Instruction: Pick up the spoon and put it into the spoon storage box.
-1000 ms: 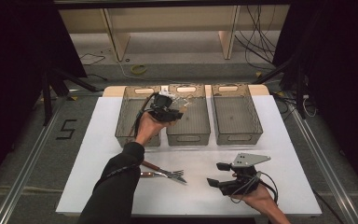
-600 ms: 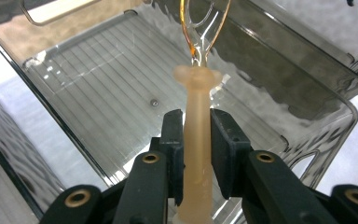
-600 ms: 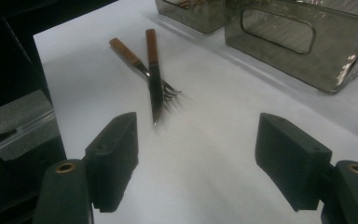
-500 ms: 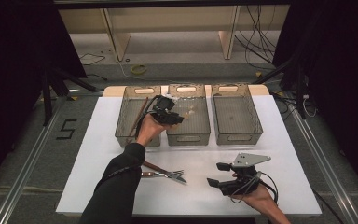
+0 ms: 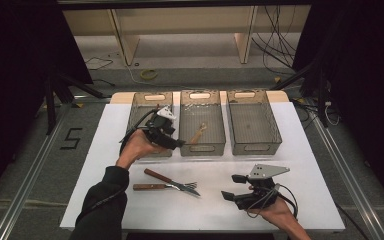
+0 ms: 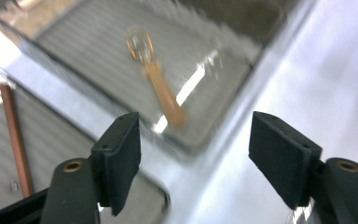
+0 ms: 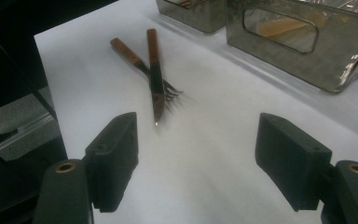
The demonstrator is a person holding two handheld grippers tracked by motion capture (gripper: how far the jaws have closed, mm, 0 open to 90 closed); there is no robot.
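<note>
My left gripper [image 5: 180, 143] hovers over the near end of the left bin [image 5: 151, 96], beside the middle bin [image 5: 203, 148]. Its jaws have just been opening and stand open with nothing between them [image 6: 193, 126]. A wooden-handled spoon [image 5: 197, 134] [image 6: 161, 91] lies in the middle bin. A brown handle [image 6: 11, 135] lies in the left bin. A knife [image 5: 156, 175] [image 7: 154, 70] and a fork [image 5: 147, 187] [image 7: 126, 51] lie crossed on the white table. My right gripper [image 5: 230, 186] [image 7: 196, 126] rests open near the front right, jaws toward the knife tip.
A third bin [image 5: 254, 145] stands at the right of the row. White table surface [image 5: 310, 165] spreads around the right gripper. Dark floor with cables and rails borders the table on both sides.
The left gripper has pulled back toward the person, from above the middle bin's left edge to the left bin's near end, and its jaws have opened. The right hand has kept still.
</note>
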